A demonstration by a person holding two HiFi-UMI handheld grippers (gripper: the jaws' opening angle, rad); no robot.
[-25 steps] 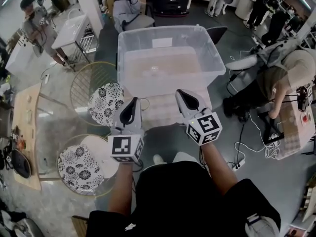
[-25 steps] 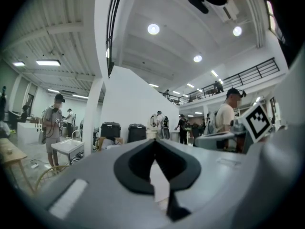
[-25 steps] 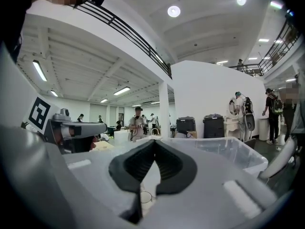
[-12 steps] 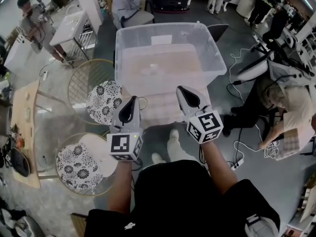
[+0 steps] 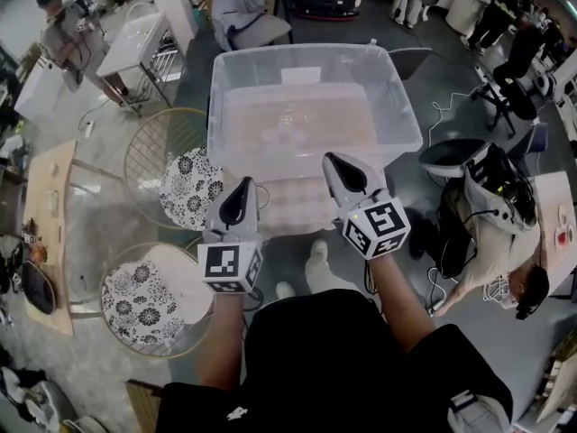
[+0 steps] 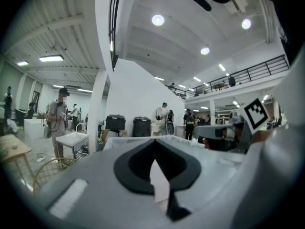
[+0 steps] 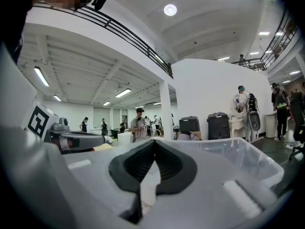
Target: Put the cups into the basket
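Note:
A large clear plastic bin [image 5: 397, 106] stands on the floor straight ahead, its rim also showing in the right gripper view [image 7: 248, 151]. Faint see-through shapes lie on its bottom; I cannot tell whether they are cups. No cup shows clearly anywhere. My left gripper [image 5: 243, 184] hangs level just short of the bin's near left corner, jaws pressed together with nothing between them [image 6: 153, 144]. My right gripper [image 5: 332, 159] hovers at the bin's near wall, also shut and empty [image 7: 153, 144].
Two round wire chairs with floral cushions [image 5: 191, 188] [image 5: 144, 300] stand at the left, beside a wooden table [image 5: 50, 233]. A person bends over at the right [image 5: 491, 224]. Cables trail on the floor there. Other people and a white table [image 5: 135, 43] are farther back.
Both grippers stay shut and side by side while the wearer steps forward; the bin has drawn slightly nearer. The person at the right has bent lower.

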